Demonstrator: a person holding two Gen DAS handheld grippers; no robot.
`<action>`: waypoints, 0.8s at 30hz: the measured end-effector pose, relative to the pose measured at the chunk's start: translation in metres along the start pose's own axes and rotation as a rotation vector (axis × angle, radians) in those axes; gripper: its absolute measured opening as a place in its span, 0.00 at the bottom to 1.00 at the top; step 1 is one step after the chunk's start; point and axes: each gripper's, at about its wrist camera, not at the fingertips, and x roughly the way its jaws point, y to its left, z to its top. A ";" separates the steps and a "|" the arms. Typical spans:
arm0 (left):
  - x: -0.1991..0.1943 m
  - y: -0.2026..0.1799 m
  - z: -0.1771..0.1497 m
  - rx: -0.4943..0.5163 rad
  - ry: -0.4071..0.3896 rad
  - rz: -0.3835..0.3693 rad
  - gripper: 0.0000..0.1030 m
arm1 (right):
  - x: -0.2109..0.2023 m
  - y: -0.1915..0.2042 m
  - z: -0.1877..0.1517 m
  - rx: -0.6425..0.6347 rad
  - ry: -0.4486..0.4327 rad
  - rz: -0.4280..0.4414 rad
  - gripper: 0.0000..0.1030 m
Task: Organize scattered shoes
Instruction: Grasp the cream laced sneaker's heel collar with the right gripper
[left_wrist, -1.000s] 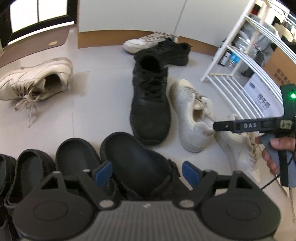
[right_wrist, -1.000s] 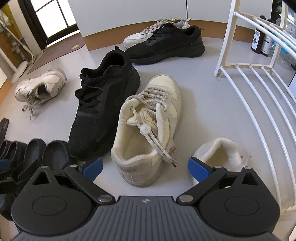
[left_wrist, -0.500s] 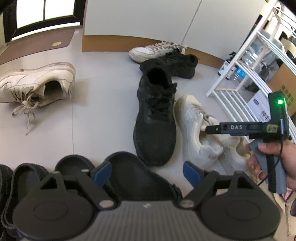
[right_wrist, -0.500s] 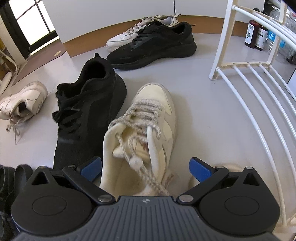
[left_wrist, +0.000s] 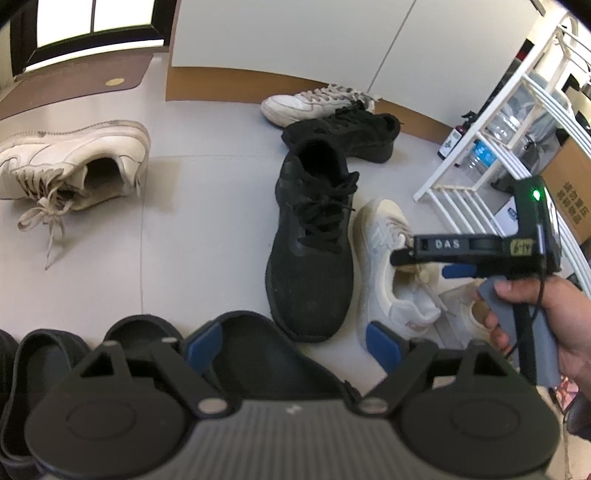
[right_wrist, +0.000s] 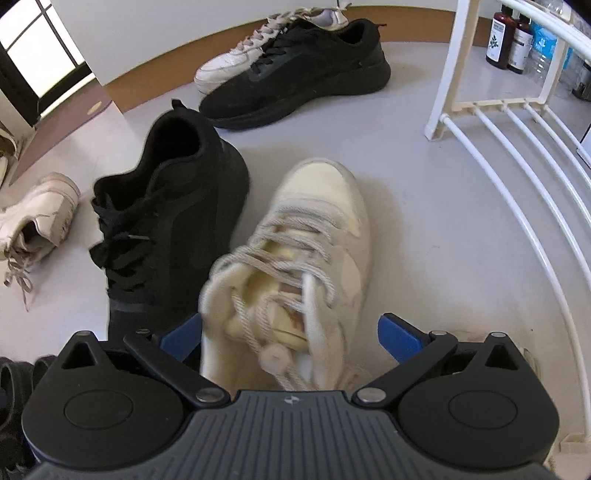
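Black slippers (left_wrist: 48, 369) sit lined up near left; five sneakers remain scattered. The right gripper (right_wrist: 291, 338) straddles the cream sneaker (right_wrist: 306, 266), jaws wide, ungripped; the left gripper (left_wrist: 293, 341) is wide, empty.

The left gripper (left_wrist: 293, 341) points steeply downward with its two blue-tipped fingers (left_wrist: 204, 341) spread wide, and neither pad presses on anything. The right gripper (right_wrist: 290, 334) is also tilted sharply down, its blue fingers (right_wrist: 399, 336) set far apart with no pad pressing anything. Seen from the left wrist, the person's right hand (left_wrist: 546, 314) wraps around that tool's grey handle, fingers curled on the trigger grip.
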 end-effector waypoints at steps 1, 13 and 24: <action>-0.001 0.000 0.000 0.000 -0.002 0.001 0.85 | 0.001 0.001 0.001 0.011 0.003 0.003 1.00; -0.010 0.006 -0.001 -0.021 -0.001 0.000 0.85 | 0.053 -0.009 0.001 0.134 0.121 -0.007 0.98; -0.010 0.004 -0.005 -0.029 0.010 0.000 0.85 | 0.044 -0.008 0.005 -0.049 0.131 0.033 0.84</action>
